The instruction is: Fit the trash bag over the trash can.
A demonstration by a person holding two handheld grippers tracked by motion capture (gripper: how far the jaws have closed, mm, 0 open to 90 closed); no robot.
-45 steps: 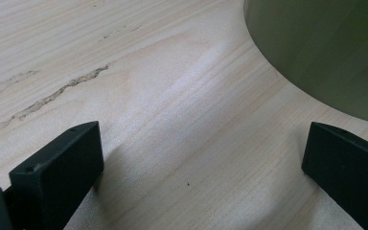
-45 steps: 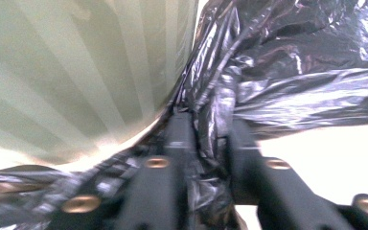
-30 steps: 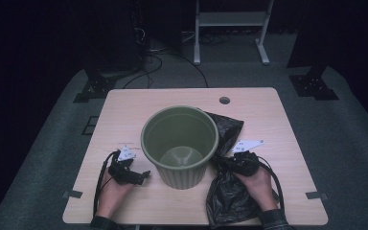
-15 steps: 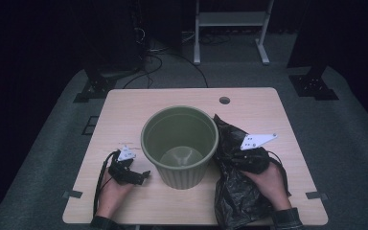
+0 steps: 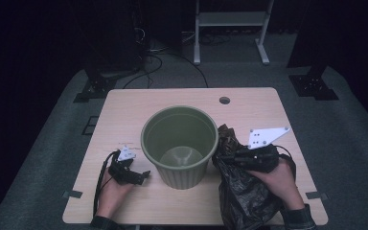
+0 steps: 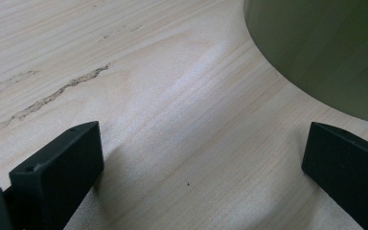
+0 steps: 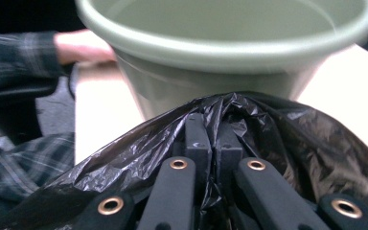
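An empty olive-green bin (image 5: 179, 143) stands upright in the middle of the wooden table (image 5: 249, 105). A crumpled black plastic bag (image 5: 242, 196) hangs to the right of it, lifted off the table. My right gripper (image 5: 225, 155) is shut on the bag's top edge, close beside the bin's rim; in the right gripper view the jaws (image 7: 213, 143) pinch the bag (image 7: 292, 139) in front of the bin (image 7: 230, 52). My left gripper (image 5: 143, 176) rests on the table left of the bin, open and empty. Its fingers (image 6: 57, 167) stand wide apart over bare wood, the bin's wall (image 6: 326, 48) at upper right.
A round cable hole (image 5: 224, 100) sits near the table's far edge. Beyond the table are a white stand (image 5: 230, 21), cables on the floor (image 5: 148, 52) and dark tripod feet (image 5: 311, 84). The person's plaid sleeve (image 7: 14, 52) shows in the right gripper view.
My right gripper has raised the black bag from beside the bin and pulled it rightward, so the bag now hangs bunched under the jaws. The left gripper has stayed put.
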